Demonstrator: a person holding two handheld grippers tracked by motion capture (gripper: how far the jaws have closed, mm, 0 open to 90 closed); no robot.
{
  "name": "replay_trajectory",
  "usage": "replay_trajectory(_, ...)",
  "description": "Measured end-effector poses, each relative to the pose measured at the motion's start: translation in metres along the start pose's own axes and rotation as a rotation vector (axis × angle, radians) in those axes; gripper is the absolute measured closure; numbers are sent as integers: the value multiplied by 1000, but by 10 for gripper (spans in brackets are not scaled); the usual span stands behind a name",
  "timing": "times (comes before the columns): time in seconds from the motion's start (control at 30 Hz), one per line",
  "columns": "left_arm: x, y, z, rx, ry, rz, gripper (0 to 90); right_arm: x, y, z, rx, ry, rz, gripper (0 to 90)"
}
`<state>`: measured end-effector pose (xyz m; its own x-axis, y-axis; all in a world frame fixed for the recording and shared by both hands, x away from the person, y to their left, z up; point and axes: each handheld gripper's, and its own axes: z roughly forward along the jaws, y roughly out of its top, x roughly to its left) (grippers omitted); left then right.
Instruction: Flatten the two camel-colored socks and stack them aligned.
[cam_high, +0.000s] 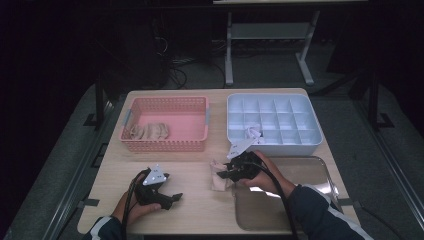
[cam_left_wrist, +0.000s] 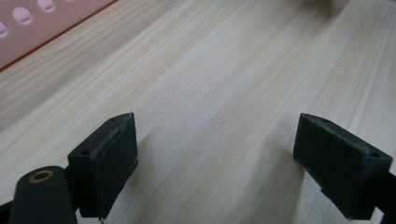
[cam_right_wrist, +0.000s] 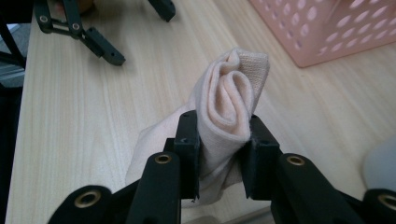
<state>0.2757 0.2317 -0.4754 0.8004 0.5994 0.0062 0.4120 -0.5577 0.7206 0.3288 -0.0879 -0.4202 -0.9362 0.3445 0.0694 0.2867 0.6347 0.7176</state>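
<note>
- the right gripper (cam_right_wrist: 222, 154) has its jaws narrowed and pressed on a folded beige cloth (cam_right_wrist: 231, 105), which bulges up between the pads and hangs down below them toward the wooden table (cam_right_wrist: 93, 116).
- in the high view the cloth (cam_high: 219, 176) sits near the middle of the table's front half, just left of the metal tray (cam_high: 310, 175), with the right gripper (cam_high: 235, 170) on it from the right.
- the left gripper (cam_left_wrist: 215, 158) has its jaws wide apart with bare wood between them; in the high view it (cam_high: 167, 197) is low at the table's front left, well apart from the cloth.
- open room: a strip of bare table runs between the two grippers and on up to the front wall of the pink basket (cam_high: 165, 145); the tray's left edge lies just under the right hand (cam_high: 265, 175).
- the white divided box (cam_high: 272, 120) stands at the back right, its front wall near the right gripper; the basket stands at the back left, a small gap between them.
- the table's front edge lies close below both hands, the side edges farther off.
- hard to make out: the beige pieces (cam_high: 147, 131) lying in the basket are small and dim; a white thing (cam_high: 252, 134) in one front compartment of the box cannot be identified.
- cut off: the lower end of the cloth is hidden behind the jaws in the right gripper view, and the basket (cam_right_wrist: 327, 28) is cropped at the top right corner there.
</note>
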Motion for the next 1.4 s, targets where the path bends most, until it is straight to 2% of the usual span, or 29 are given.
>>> replay_trajectory(0.23, 1, 1, 2, -4, -1, -5, 126, -1, 1, -18, -36, -31, 5, 700)
replay_trajectory(0.4, 1, 1, 2, -5, 0, -5, 126, -3, 0, -37, -63, -68, 1, 700)
replay_trajectory(0.5, 1, 1, 2, -5, 0, -5, 125, -5, 0, -44, -80, -78, 14, 700)
replay_trajectory(0.57, 1, 1, 2, -1, -2, -4, 126, -10, -1, -55, -102, -97, 22, 700)
replay_trajectory(0.87, 1, 1, 2, -3, -2, -4, 125, -19, -2, -80, -151, -142, 49, 700)
replay_trajectory(0.97, 1, 1, 2, -3, -1, -3, 126, -25, -3, -95, -178, -177, 64, 700)
replay_trajectory(1.2, 1, 1, 2, -3, -1, -3, 126, -35, -8, -113, -200, -225, 87, 700)
replay_trajectory(1.23, 1, 1, 2, -3, -1, -4, 125, -39, -10, -119, -202, -244, 92, 700)
replay_trajectory(1.33, 1, 1, 2, -3, -1, -3, 125, -41, -12, -123, -208, -258, 100, 700)
replay_trajectory(1.4, 1, 1, 2, -4, -1, -3, 125, -46, -14, -129, -209, -285, 107, 700)
